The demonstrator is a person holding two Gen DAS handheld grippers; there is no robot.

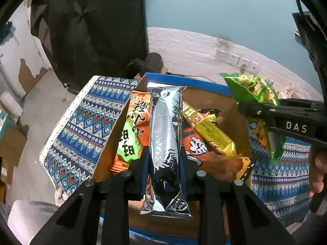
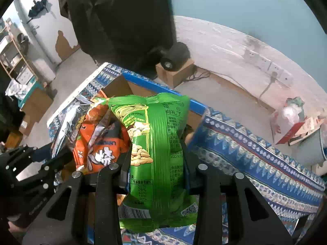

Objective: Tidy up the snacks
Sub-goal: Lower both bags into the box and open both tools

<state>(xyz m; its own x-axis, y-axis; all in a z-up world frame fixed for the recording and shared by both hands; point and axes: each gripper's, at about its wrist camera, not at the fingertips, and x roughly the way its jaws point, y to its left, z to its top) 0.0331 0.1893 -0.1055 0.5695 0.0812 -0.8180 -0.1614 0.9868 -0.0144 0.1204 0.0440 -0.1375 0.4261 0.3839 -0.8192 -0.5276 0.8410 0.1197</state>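
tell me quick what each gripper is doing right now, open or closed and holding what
Left gripper: closed on the silver snack packet.
Right gripper: closed on the green peanut bag.

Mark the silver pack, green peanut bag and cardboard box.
silver pack (image 1: 166, 134), left wrist view, middle of the foil.
green peanut bag (image 2: 157, 155), right wrist view, centre of the back panel.
cardboard box (image 1: 206, 83), left wrist view, blue far rim.

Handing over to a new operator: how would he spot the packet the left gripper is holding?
Find the blue-rimmed cardboard box on the patterned cloth. Above it the left gripper is clamped on a long silver packet. It is the only plain foil one; the snacks beneath it are orange or yellow.
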